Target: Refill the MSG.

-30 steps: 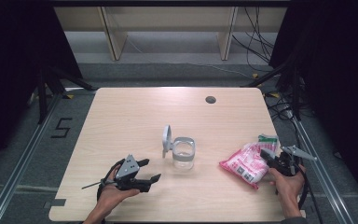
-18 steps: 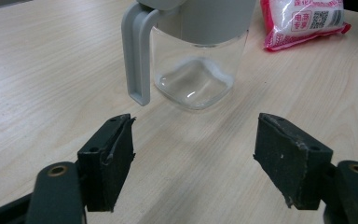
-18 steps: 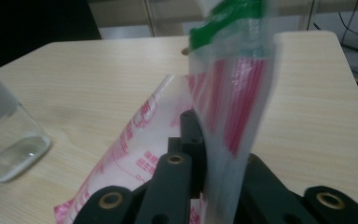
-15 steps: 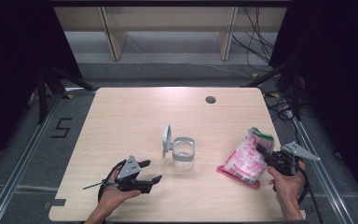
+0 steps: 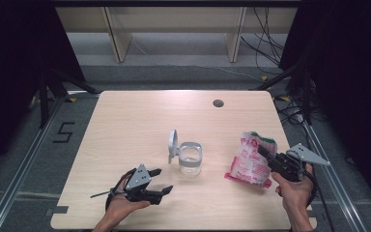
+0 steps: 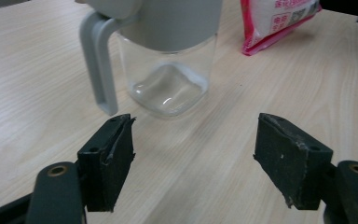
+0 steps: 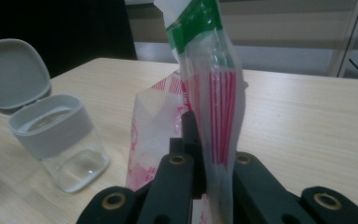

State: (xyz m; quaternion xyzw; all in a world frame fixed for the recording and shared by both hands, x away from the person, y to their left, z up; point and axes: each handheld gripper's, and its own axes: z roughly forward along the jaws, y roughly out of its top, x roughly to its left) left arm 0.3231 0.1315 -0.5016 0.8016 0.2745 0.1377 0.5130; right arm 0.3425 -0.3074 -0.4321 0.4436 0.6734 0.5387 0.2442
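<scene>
In the high view, the right gripper (image 5: 266, 155) pinched the pink bag (image 5: 250, 158) at right of centre, lifting it; the jar (image 5: 190, 157) stood mid-frame. In the left gripper view, the left gripper (image 6: 193, 156) gaped wide below the jar (image 6: 168, 60). In the right gripper view, the bag (image 7: 209, 102) was clamped upright; tipping it slowly over the open jar (image 7: 58, 140) seemed wise.

High view looks down over the whole table (image 5: 125, 121); both gripper views sit low and close, sharing the clear jar (image 6: 168, 60).
</scene>
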